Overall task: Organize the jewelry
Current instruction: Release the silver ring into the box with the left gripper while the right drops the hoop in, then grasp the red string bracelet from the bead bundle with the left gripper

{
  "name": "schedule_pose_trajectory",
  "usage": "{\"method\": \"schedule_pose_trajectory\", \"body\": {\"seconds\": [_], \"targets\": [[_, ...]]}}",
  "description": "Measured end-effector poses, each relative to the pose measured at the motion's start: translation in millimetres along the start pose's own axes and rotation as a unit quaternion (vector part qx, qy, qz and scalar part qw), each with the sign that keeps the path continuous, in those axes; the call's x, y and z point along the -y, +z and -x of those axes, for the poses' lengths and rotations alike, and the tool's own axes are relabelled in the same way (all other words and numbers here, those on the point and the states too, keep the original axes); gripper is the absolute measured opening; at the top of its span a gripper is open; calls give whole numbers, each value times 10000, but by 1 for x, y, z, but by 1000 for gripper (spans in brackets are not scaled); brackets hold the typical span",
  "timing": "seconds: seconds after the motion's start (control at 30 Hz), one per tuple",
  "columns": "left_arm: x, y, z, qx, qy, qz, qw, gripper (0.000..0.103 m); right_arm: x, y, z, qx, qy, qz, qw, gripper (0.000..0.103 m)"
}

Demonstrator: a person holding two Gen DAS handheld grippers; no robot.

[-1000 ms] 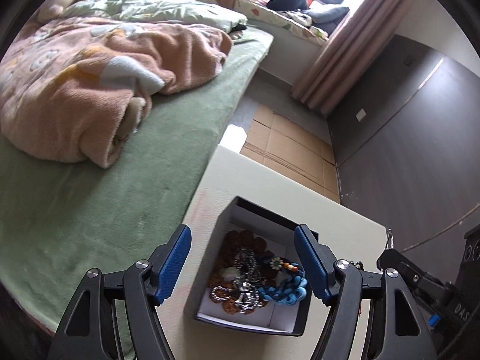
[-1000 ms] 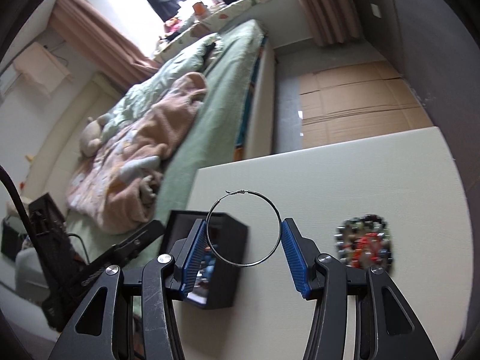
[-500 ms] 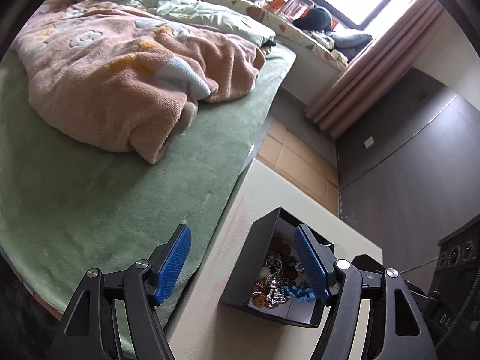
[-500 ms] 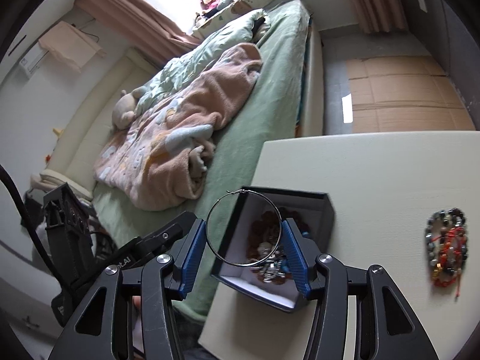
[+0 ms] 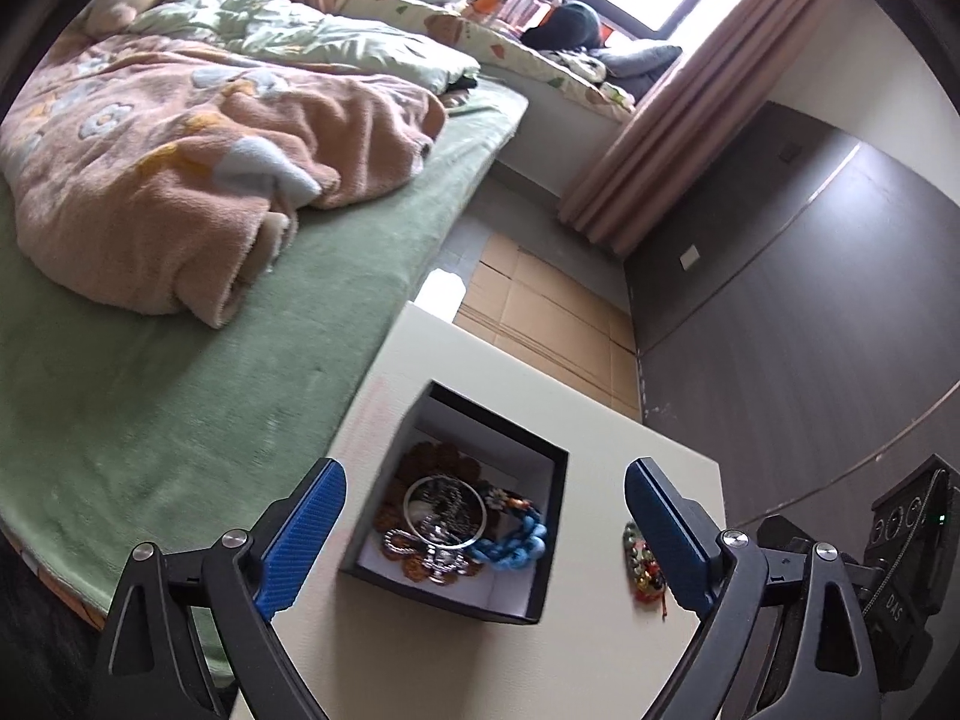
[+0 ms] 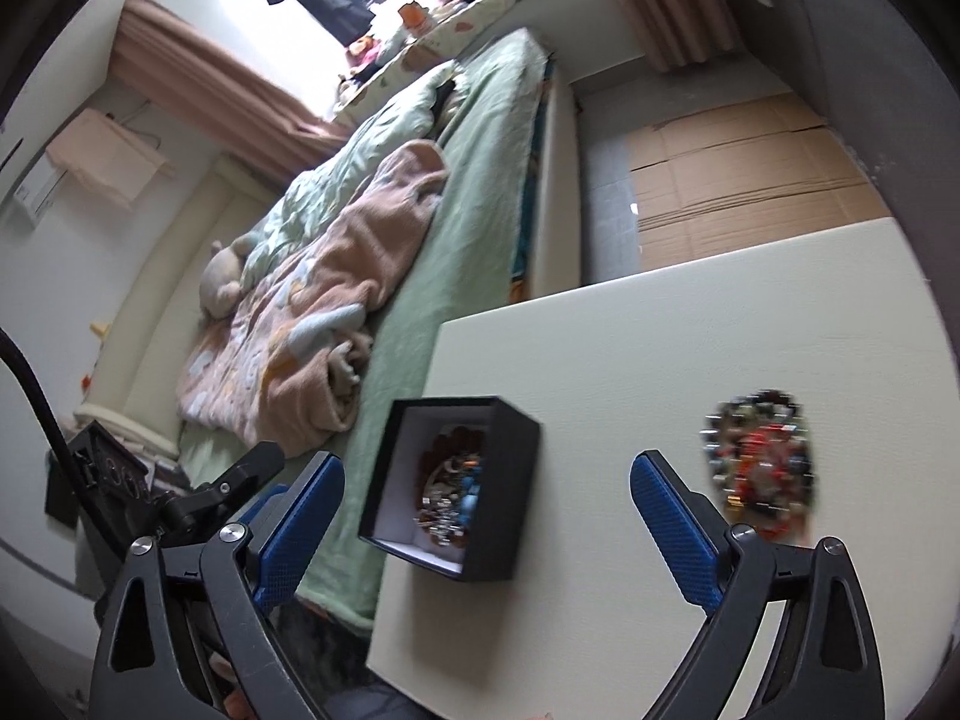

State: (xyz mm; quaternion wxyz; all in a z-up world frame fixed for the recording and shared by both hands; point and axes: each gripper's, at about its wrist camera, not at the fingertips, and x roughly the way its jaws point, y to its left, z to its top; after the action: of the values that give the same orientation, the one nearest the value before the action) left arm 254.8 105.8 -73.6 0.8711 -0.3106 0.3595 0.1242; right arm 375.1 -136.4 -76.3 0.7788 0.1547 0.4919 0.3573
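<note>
A black box point(image 5: 543, 546) with a white inside sits near the left edge of the cream table point(image 5: 600, 648). In it lie brown beads, a blue chain bracelet point(image 5: 516, 543) and a thin silver hoop point(image 5: 444, 507) on top. My left gripper point(image 5: 485, 471) hovers above the box, jaws opening wide, nothing held. My right gripper point(image 6: 487, 462) is also opening and holds nothing, with the box point(image 6: 510, 480) below and between its fingers. A pile of beaded bracelets point(image 6: 759, 468) lies on the table point(image 6: 660, 330) to the right, partly hidden in the left wrist view.
A bed point(image 5: 180, 396) with a green sheet and a pink blanket point(image 5: 180, 180) runs along the table's left edge. Flattened cardboard point(image 5: 552, 306) covers the floor beyond the table, and a dark wall point(image 5: 780, 300) stands to the right.
The hoop has left my right gripper's pads and now lies in the box. Both grippers have spread much wider. The right gripper has pulled back from over the box.
</note>
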Motion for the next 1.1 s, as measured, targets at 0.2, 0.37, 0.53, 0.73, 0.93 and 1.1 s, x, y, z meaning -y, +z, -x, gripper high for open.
{"method": "schedule_pose_trajectory", "body": {"seconds": [0.2, 0.37, 0.53, 0.73, 0.93, 1.1], "targets": [[29, -12, -16, -245, 13, -273, 9993, 94, 39, -3, 31, 175, -410, -187, 9988, 97], [60, -20, -36, -558, -25, -690, 9961, 94, 70, -1, 40, 182, -507, -497, 9973, 97], [96, -29, -51, -768, -186, -1283, 9886, 85, 99, -2, 49, 234, -524, -857, 9947, 97], [126, -46, -76, -1254, -331, -1958, 9720, 60, 121, -8, 77, 584, -566, -1155, 9900, 97], [145, -61, -104, -1735, -336, -2269, 9577, 43, 132, -14, 103, 897, -686, -1172, 9867, 96], [157, -70, -125, -1937, -226, -2434, 9501, 33, 142, -20, 109, 910, -823, -1212, 9850, 87]]}}
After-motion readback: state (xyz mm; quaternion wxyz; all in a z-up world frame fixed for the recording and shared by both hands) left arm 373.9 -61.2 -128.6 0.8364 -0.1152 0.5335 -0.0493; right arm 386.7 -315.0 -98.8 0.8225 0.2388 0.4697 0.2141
